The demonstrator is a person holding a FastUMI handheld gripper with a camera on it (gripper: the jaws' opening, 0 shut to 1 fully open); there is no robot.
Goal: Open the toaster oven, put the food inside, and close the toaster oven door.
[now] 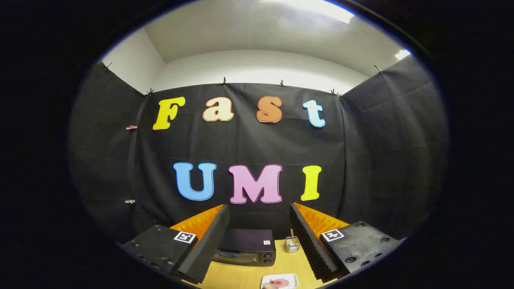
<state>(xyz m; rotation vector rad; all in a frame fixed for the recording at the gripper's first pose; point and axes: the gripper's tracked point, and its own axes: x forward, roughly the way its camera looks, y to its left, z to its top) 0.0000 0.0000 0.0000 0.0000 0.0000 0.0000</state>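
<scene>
Nothing of the task looks done yet. The gripper (259,245) is held high and well back from the table (241,277), its two fingers spread wide apart with nothing between them but open air; through that gap the work area shows below and ahead. The toaster oven (245,253) stands toward the far edge of the wooden table, close against the booth's black cloth wall, a dark box with its glass door facing the near edge. As far as this angle lets me judge, the door is shut, and two knobs sit at its right end. Just to the right of the oven, also near the far edge, is a small wire basket (292,245) with something upright in it that is too small to make out. Nearer, at the table's near edge and well apart from the oven, lies a white plate (280,281) carrying the food (277,283), a pinkish piece whose kind I cannot tell. So all three steps appear to remain: the door has to be pulled open, the food lifted off the plate and set inside, and the door pushed closed again. The gripper touches none of these things.
</scene>
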